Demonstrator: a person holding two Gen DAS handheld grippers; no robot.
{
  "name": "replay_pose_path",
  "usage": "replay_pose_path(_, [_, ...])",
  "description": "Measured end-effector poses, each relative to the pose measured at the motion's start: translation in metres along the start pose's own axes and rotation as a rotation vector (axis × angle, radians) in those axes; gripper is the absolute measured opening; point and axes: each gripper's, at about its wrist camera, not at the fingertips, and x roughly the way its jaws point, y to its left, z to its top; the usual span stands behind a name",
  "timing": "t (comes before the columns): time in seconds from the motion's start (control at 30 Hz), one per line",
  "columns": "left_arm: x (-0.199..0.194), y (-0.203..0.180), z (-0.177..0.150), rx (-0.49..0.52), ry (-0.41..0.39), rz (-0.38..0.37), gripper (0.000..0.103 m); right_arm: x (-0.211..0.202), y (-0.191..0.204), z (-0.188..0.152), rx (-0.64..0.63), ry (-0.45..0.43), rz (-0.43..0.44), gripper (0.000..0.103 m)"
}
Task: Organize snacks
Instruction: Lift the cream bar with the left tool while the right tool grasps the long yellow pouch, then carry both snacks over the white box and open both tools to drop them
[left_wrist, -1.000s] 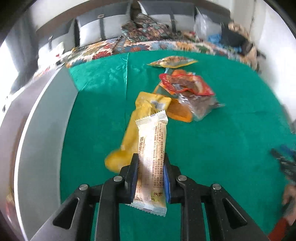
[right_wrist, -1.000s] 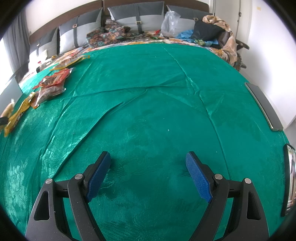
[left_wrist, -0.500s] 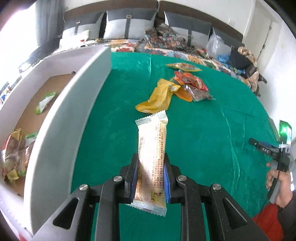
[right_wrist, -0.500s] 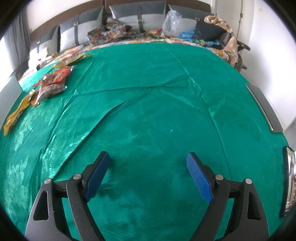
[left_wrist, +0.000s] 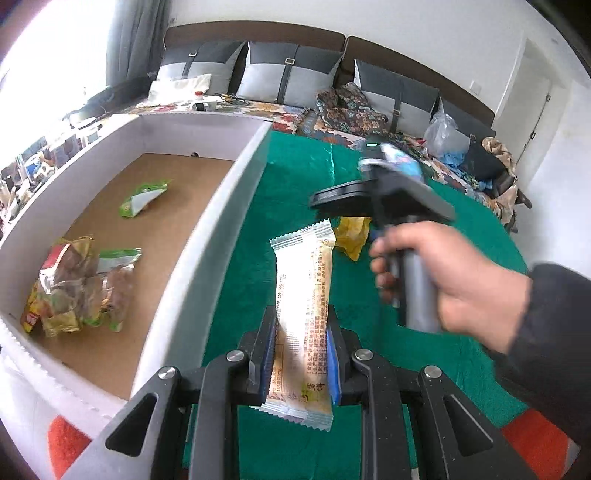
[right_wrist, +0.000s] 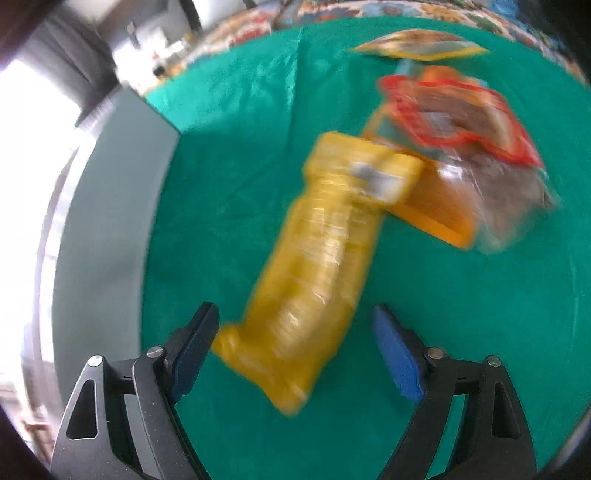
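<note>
My left gripper (left_wrist: 301, 354) is shut on a long cream snack bar (left_wrist: 304, 295) and holds it above the green cloth, just right of the white box (left_wrist: 207, 236). The box has a brown floor with several snack packets (left_wrist: 77, 288) in it. My right gripper (right_wrist: 295, 350) is open, its jaws on either side of the lower end of a long yellow packet (right_wrist: 321, 266) lying on the cloth. The right-hand tool (left_wrist: 384, 195) also shows in the left wrist view, held by a hand. The right wrist view is blurred.
A red-edged packet (right_wrist: 461, 110), an orange packet (right_wrist: 432, 218) and a clear packet (right_wrist: 517, 199) lie beyond the yellow one. Another yellow packet (right_wrist: 417, 48) lies farther back. The box wall (right_wrist: 107, 221) stands to the left. A sofa with cushions (left_wrist: 295, 74) is behind.
My left gripper has swung left with the bar, bringing the box interior into view. My right gripper has moved fast across the cloth to the snack pile and now straddles the yellow packet.
</note>
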Motion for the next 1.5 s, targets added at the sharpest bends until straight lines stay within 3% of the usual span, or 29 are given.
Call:
replay_pose_path(0.07, [-0.005, 0.003, -0.002, 0.004, -0.007, 0.003, 0.022, 0.007, 0.024, 0.000, -0.104, -0.012, -0.098, 0.087])
replay_pose_path(0.13, [-0.009, 0.005, -0.002, 0.000, -0.017, -0.001, 0.022, 0.006, 0.029, -0.008, -0.167, -0.039, -0.145, 0.078])
replay_pose_path(0.17, [-0.011, 0.005, -0.003, -0.003, -0.022, -0.004, 0.022, 0.001, 0.027, -0.013, -0.180, -0.069, -0.166, 0.057])
replay_pose_path(0.2, [-0.011, 0.005, -0.002, -0.005, -0.025, -0.007, 0.022, -0.007, 0.020, -0.019, -0.181, -0.097, -0.156, 0.047])
replay_pose_path(0.33, [-0.010, 0.003, -0.003, -0.020, -0.019, -0.020, 0.022, -0.030, -0.016, -0.041, -0.125, -0.082, -0.019, 0.045])
replay_pose_path(0.4, [-0.011, 0.002, -0.002, -0.030, -0.014, -0.033, 0.022, -0.047, -0.044, -0.059, -0.034, -0.078, 0.122, 0.045])
replay_pose_path(0.5, [-0.014, 0.000, 0.001, -0.049, -0.008, -0.052, 0.023, -0.070, -0.076, -0.086, 0.062, -0.096, 0.257, 0.045])
replay_pose_path(0.63, [-0.021, 0.009, 0.012, -0.077, -0.021, -0.061, 0.022, -0.097, -0.097, -0.120, 0.108, -0.110, 0.327, 0.045])
replay_pose_path(0.73, [-0.035, 0.030, 0.030, -0.100, -0.067, -0.039, 0.023, -0.120, -0.093, -0.124, 0.071, -0.138, 0.337, 0.045])
replay_pose_path(0.9, [-0.049, 0.085, 0.061, -0.130, -0.117, 0.072, 0.023, -0.173, -0.041, -0.109, -0.063, -0.222, 0.416, 0.045])
replay_pose_path(1.0, [-0.046, 0.132, 0.073, -0.169, -0.104, 0.152, 0.023, -0.204, 0.033, -0.096, -0.196, -0.234, 0.531, 0.046])
replay_pose_path(1.1, [-0.033, 0.173, 0.077, -0.181, -0.073, 0.270, 0.024, -0.210, 0.106, -0.093, -0.299, -0.216, 0.604, 0.046])
replay_pose_path(1.13, [-0.027, 0.186, 0.076, -0.181, -0.054, 0.312, 0.028, -0.208, 0.126, -0.094, -0.329, -0.214, 0.606, 0.047])
replay_pose_path(1.17, [-0.015, 0.202, 0.074, -0.188, -0.007, 0.353, 0.052, -0.203, 0.151, -0.094, -0.372, -0.206, 0.601, 0.051])
replay_pose_path(1.2, [-0.006, 0.212, 0.070, -0.203, 0.030, 0.390, 0.084, -0.195, 0.170, -0.095, -0.405, -0.185, 0.587, 0.058])
replay_pose_path(1.23, [-0.002, 0.220, 0.064, -0.217, 0.045, 0.422, 0.090, -0.188, 0.180, -0.097, -0.424, -0.162, 0.576, 0.066])
replay_pose_path(1.27, [0.000, 0.226, 0.057, -0.227, 0.047, 0.446, 0.091, -0.180, 0.195, -0.101, -0.452, -0.132, 0.542, 0.072])
replay_pose_path(1.37, [0.000, 0.226, 0.038, -0.231, 0.050, 0.451, 0.091, -0.176, 0.188, -0.109, -0.493, -0.184, 0.460, 0.071])
replay_pose_path(1.5, [-0.004, 0.193, 0.032, -0.193, 0.002, 0.452, 0.091, -0.173, 0.118, -0.121, -0.471, -0.320, 0.319, 0.072])
